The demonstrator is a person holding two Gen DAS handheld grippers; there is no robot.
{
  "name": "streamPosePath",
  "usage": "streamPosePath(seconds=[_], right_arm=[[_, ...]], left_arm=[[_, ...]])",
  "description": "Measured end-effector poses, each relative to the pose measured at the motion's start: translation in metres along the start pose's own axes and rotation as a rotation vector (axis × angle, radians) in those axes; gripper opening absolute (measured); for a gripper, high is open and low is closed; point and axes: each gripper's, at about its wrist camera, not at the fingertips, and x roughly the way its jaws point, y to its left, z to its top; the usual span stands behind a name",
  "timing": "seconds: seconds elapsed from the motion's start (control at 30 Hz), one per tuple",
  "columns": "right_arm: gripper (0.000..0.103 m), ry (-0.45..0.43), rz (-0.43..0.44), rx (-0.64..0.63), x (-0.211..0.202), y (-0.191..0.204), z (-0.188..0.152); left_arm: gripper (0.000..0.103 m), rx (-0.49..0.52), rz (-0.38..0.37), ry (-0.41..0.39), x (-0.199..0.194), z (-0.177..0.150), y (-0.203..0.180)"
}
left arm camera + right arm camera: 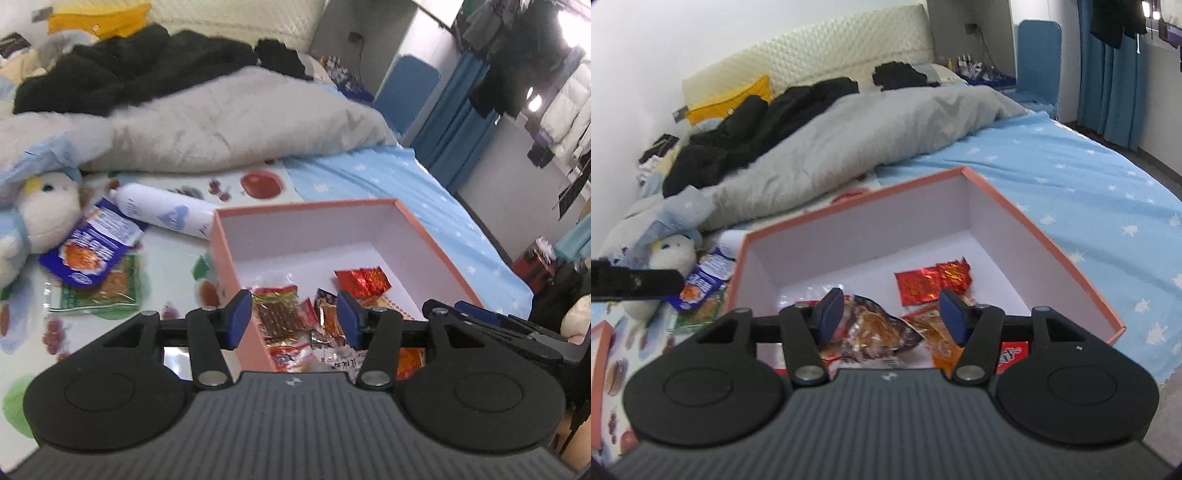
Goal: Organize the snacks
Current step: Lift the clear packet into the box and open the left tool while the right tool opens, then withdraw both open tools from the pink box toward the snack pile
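To the left of the left gripper's jaws, outside the box, a plush toy lies on the bed, with a blue snack packet overlapping a green snack packet beside it and a white bottle lying on its side just behind them, its end near the box's left wall. The pink box sits open on the fruit-print mat ahead of both grippers. Its white floor holds a loose cluster of wrapped snacks at the near end: a brown snack in clear wrap directly between the left gripper's jaws, and a red foil packet farther in, just right of them. Those jaws stand wide apart, holding nothing. The right gripper also hovers with jaws wide apart and empty; a crumpled clear-wrapped snack lies between them, orange packets toward the right jaw, and red foil packets beyond. The far half of the box is bare.
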Motion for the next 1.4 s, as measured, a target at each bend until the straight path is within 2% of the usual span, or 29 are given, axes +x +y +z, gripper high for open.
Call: streamPosePath(seconds=[0.17,0.3,0.57,0.8,0.93,1.4], right_arm=[[0.060,-0.058,0.042,-0.052,-0.025,0.024,0.001],[0.060,-0.111,0.114,-0.069,-0.046,0.046,-0.001],[0.060,-0.154,0.189,-0.137,-0.071,0.088,-0.011],[0.060,-0.164,0.229,-0.171,-0.082,0.108,-0.029],[0.060,-0.174,0.207,-0.164,-0.089,0.116,-0.038],[0.060,-0.089,0.270,-0.250,-0.097,0.153,-0.090]], left_arm=[[0.056,0.027,0.027,-0.077,-0.041,-0.005,0.008],[0.056,0.044,0.039,-0.124,-0.068,-0.011,0.013],[0.056,0.034,0.090,-0.170,-0.102,-0.032,0.035],[0.057,-0.007,0.097,-0.168,-0.117,-0.056,0.054],[0.056,-0.015,0.117,-0.153,-0.125,-0.074,0.064],[0.057,-0.076,0.186,-0.107,-0.145,-0.135,0.107]])
